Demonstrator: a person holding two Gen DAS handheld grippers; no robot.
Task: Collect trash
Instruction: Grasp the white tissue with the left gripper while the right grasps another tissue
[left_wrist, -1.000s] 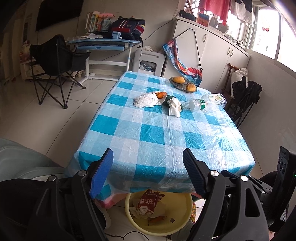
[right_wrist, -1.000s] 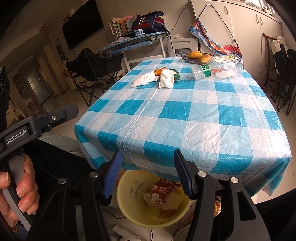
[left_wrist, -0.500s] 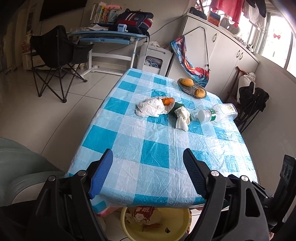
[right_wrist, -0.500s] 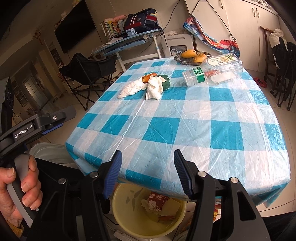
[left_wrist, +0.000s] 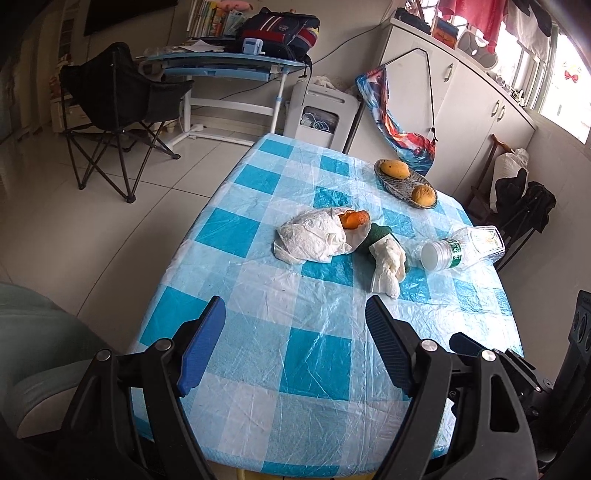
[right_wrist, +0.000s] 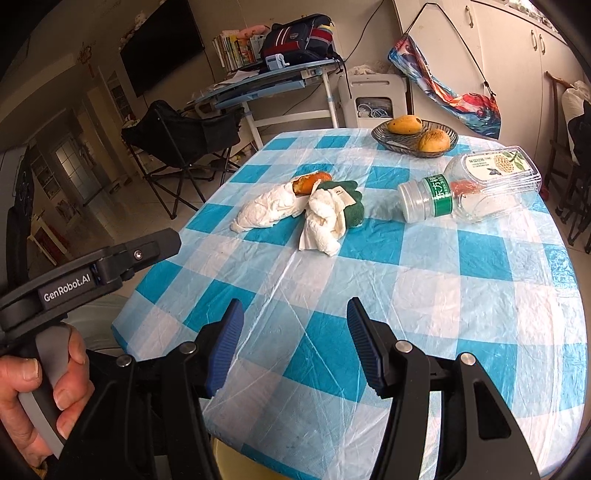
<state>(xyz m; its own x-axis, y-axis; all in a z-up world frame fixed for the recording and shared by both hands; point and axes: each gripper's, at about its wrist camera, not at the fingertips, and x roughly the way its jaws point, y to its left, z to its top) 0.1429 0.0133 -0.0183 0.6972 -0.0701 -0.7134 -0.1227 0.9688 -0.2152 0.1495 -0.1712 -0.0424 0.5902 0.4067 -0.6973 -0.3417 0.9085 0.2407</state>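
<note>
Scanning left to right across the table (left_wrist: 295, 354): blue-and-white check cloth under a wrinkled clear plastic cover.

Left tool (left_wrist: 293, 345) hangs over the near edge, jaws spread wide, nothing between the blue pads, touching nothing. In the right wrist view its black body and the hand (right_wrist: 35, 402) gripping its handle sit at far left.

Right tool (right_wrist: 293, 345) also over the near edge, jaws parted about halfway, gap empty, no contact with the cloth.

Trash sits mid-table, well apart from both tools:
- crumpled white paper wrapper (left_wrist: 314, 240), leftmost of the cluster, with an orange food scrap (left_wrist: 354, 218) poking out of its far end
- green sponge-like piece (left_wrist: 380, 236) just right of the wrapper, touching it
- crumpled white tissue (left_wrist: 388, 264) lying partly on the green piece, trailing toward the near side
- clear plastic bottle (left_wrist: 463, 247) on its side, right of the tissue, white cap pointing left, green label band by the neck, printed label on its flat face

Far right corner of the table: dark oval dish (left_wrist: 404, 182) holding two yellow-orange fruits (left_wrist: 394, 168).

Sliver of a yellow basin (right_wrist: 236, 461) shows under the table's near edge, contents not visible.

Beyond the table: black folding chair (left_wrist: 118, 107) on the tile floor at left, blue desk (left_wrist: 225, 64) with a backpack behind it.
</note>
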